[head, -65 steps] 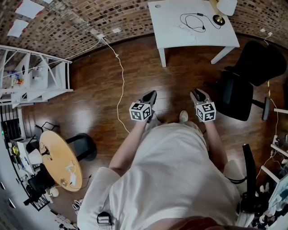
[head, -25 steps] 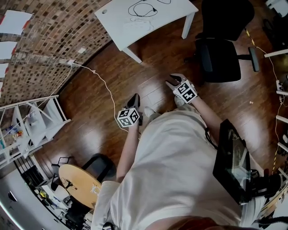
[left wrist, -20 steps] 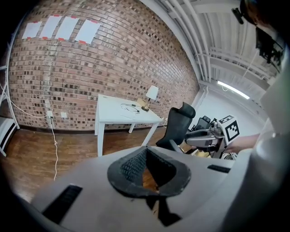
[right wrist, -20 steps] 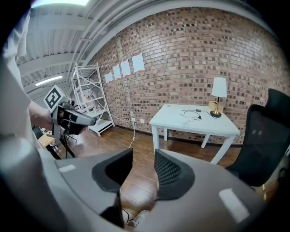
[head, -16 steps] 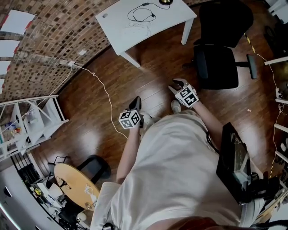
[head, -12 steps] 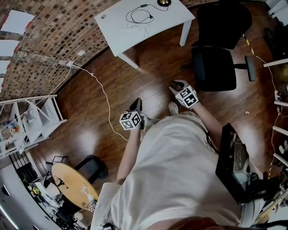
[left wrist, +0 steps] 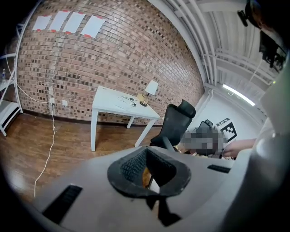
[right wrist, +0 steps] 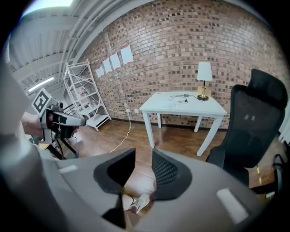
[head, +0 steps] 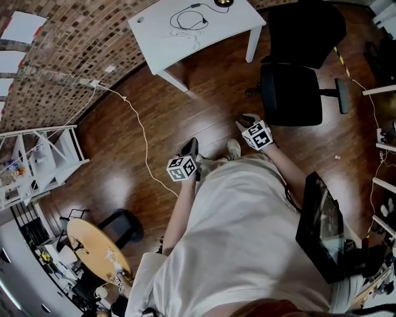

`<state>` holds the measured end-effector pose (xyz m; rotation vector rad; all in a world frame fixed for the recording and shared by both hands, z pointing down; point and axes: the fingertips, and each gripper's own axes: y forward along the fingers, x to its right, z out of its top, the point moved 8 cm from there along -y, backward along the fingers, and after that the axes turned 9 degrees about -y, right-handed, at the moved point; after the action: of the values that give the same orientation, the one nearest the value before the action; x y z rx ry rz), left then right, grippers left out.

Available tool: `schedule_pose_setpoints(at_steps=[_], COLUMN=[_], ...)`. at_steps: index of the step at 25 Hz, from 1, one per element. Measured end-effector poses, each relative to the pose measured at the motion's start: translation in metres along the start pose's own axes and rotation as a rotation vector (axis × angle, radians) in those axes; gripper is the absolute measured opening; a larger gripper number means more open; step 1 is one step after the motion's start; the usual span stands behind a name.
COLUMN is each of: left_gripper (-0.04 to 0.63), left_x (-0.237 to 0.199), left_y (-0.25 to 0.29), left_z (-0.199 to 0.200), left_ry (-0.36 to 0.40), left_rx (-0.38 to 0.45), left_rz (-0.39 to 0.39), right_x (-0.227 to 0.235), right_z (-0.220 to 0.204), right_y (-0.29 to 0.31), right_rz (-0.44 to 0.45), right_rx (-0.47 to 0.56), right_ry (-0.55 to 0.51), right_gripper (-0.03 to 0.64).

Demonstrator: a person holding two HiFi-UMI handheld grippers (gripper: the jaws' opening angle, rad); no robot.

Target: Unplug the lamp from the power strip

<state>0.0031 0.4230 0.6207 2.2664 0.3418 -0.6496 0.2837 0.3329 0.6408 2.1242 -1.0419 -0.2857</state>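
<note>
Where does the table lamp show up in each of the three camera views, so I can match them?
Head view: only the base of the lamp shows, at the very top edge, right of centre.
Left gripper view: the lamp is near the centre, a little above the middle.
Right gripper view: the lamp is in the upper right of centre.
Shared landmark: the white table by the brick wall, which the lamp stands on.
</note>
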Motion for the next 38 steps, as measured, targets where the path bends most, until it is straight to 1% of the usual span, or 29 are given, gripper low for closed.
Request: schedule_pose_setpoints(at_steps=[5,10,14,18,19,20,21,24,27,31,35,38], left_gripper=[0.003,0.003,0.003,0.003,0.003,0.003,0.003,0.003,0.003,0.003,0.003,0.003], left_x=[0.002,0.009,0.016,0.017,0.015,0.013,0.012,0.012,0.012,0.008,0.000,-0.011], left_y=[0.000,0.008,0.011,0.013,0.013,0.012,0.011,0.009,0.009,0.006,0.000,-0.001], left_z=[0.006,0.013,0.016,0.023,0.021,0.018,0.015,0.016,0.018,0.006,0.005,0.016], left_ry=[-0.005,0.024,0.037,0.046,0.047,0.046,0.044,0.044,0.048,0.045,0.022,0.004], left_rx=[0.005,0.000,-0.009,-0.005,-0.008,-0.013,-0.017,-0.019,-0.013,-0.017,-0.012,-0.018], left_rz=[-0.003,-0.014,-0.021,-0.024,-0.019,-0.014,-0.010,-0.001,0.007,0.020,0.038,0.043], right_x=[0.004,0.013,0.017,0.022,0.021,0.019,0.017,0.015,0.021,0.022,0.030,0.038], right_z=[0.002,0.004,-0.002,0.005,0.004,0.002,0.000,0.005,0.010,0.006,0.024,0.048], right_y=[-0.005,-0.010,-0.016,-0.017,-0.017,-0.016,-0.016,-0.021,-0.020,-0.005,0.011,0.025], right_rz=[-0.012,-0.033,-0.031,-0.042,-0.037,-0.031,-0.025,-0.012,-0.018,0.000,0.015,-0.029], right_rx=[0.000,0.026,0.005,0.021,0.016,0.011,0.007,-0.002,0.006,-0.025,-0.043,-0.072], right_ry=[-0.006,-0.012,0.003,0.002,-0.004,-0.016,-0.030,-0.054,-0.052,-0.057,-0.097,-0.160], right_gripper=[0.097,0.094,0.092,0.091,0.076,0.035,0.015,0.002,-0.002,-0.002,-0.002,-0.002])
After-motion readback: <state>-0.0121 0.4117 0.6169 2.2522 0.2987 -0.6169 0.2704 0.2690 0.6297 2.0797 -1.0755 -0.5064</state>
